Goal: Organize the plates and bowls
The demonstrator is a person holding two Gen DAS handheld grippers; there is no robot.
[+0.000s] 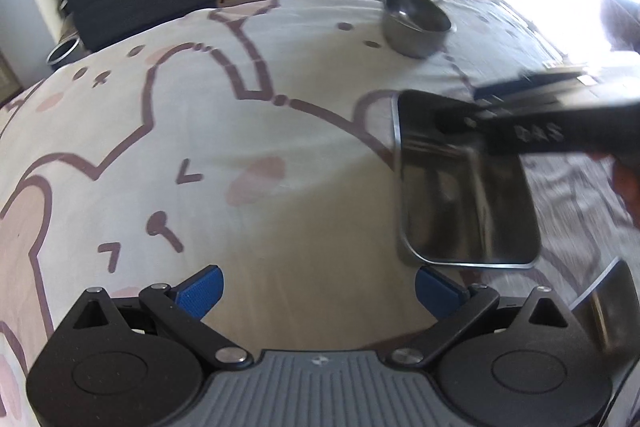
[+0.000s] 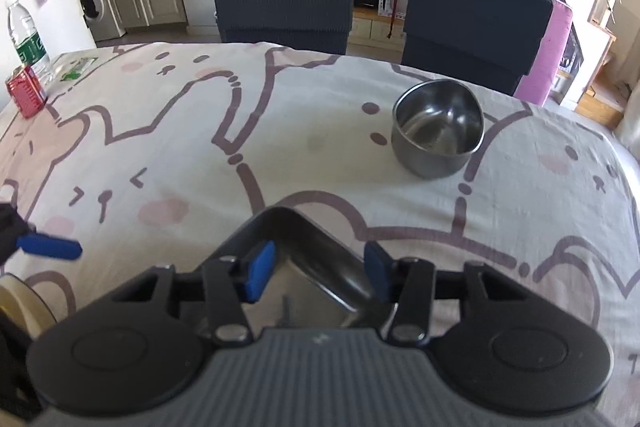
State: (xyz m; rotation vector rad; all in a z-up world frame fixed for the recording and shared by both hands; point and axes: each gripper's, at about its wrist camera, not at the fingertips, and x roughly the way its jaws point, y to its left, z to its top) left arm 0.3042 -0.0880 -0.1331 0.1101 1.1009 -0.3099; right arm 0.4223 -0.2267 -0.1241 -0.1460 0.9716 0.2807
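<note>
Steel tray (image 1: 468, 195) lies flat, long axis running away lengthwise.

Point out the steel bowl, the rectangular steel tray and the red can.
steel bowl (image 2: 438, 129): right wrist view, on its inner wall.
rectangular steel tray (image 1: 472, 203): left wrist view, on its bare floor.
red can (image 2: 26, 91): right wrist view, on its side, at the table's far left edge.
</note>
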